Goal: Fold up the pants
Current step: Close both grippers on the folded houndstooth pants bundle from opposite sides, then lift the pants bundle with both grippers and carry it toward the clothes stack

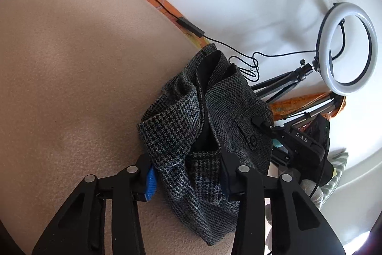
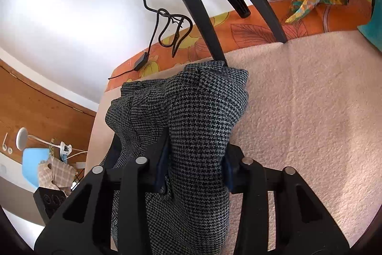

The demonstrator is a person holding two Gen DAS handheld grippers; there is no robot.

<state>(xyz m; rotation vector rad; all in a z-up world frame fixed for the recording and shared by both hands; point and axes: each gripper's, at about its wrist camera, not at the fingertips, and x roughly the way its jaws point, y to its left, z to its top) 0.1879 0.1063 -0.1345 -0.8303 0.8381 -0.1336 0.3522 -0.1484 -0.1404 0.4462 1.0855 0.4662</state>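
Observation:
The pants (image 1: 207, 111) are grey houndstooth fabric, bunched up above a beige blanket (image 1: 71, 88). In the left wrist view my left gripper (image 1: 188, 176) is shut on a thick fold of the pants near the waistband, where a button tab shows. In the right wrist view my right gripper (image 2: 195, 171) is shut on another bunched part of the pants (image 2: 198, 123), which drapes over and below the fingers. Both hold the cloth lifted off the blanket (image 2: 310, 111).
A ring light (image 1: 346, 47) on a tripod stands at the right, with black cables (image 1: 191, 26) along the orange patterned sheet (image 2: 262, 26). Tripod legs (image 2: 203, 4) cross behind the pants. The other gripper's body (image 1: 303, 143) is close at the right. A white wall lies behind.

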